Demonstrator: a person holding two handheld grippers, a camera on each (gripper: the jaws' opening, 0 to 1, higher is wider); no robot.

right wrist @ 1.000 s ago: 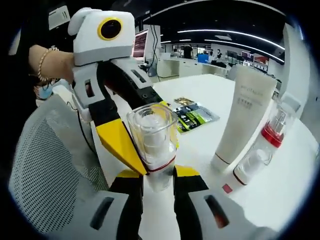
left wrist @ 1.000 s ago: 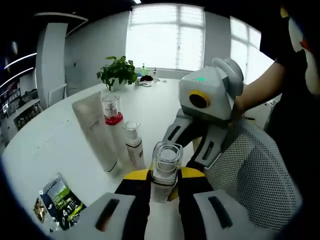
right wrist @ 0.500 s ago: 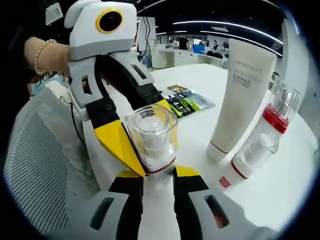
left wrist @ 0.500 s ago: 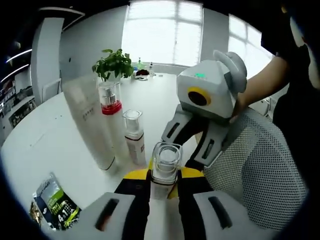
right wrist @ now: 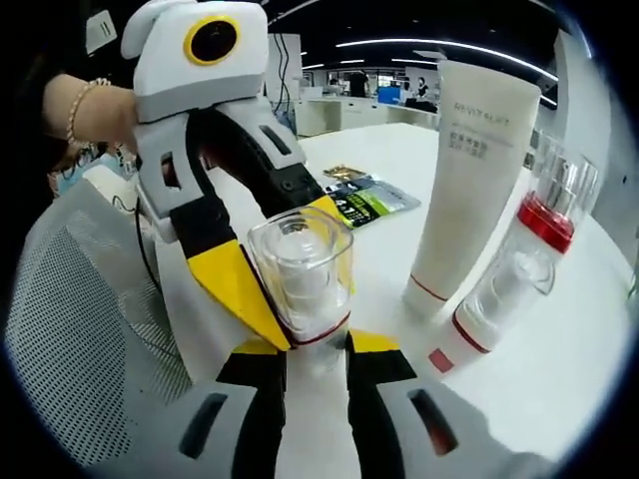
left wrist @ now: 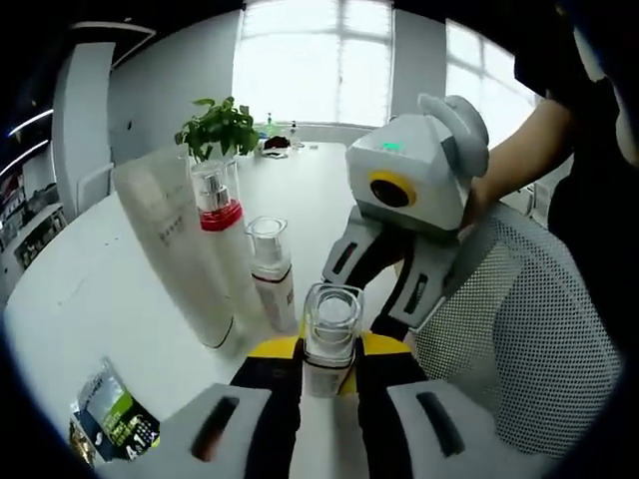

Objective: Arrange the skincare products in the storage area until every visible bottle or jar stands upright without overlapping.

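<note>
Holding one small bottle with a clear square cap (left wrist: 331, 334) between them, both tongs pinch it from two sides, so it stays straight up and cannot tip. The left gripper (left wrist: 327, 371) has its yellow-tipped jaws closed on the bottle's lower body, at about 6 o'clock in the left gripper view. The right gripper (right wrist: 308, 351) also squeezes the bottle near its bottom, and I think two grips are used so it can be set down gently. The bottle is near the edge of the white table (left wrist: 100, 289), just in front of a grey mesh chair back (left wrist: 529, 329). A bit farther, at 10 o'clock in the left gripper view, a short pump bottle with a clear cap (left wrist: 271, 269), a tall clear bottle with a red band (left wrist: 222, 215) and a tall cream tube standing on its cap (left wrist: 170, 239) stand close in a row. The held bottle probably goes beside them. A flat green and black packet (right wrist: 364, 203) lies on the table, and a green potted plant (left wrist: 217, 128) sits far back.
</note>
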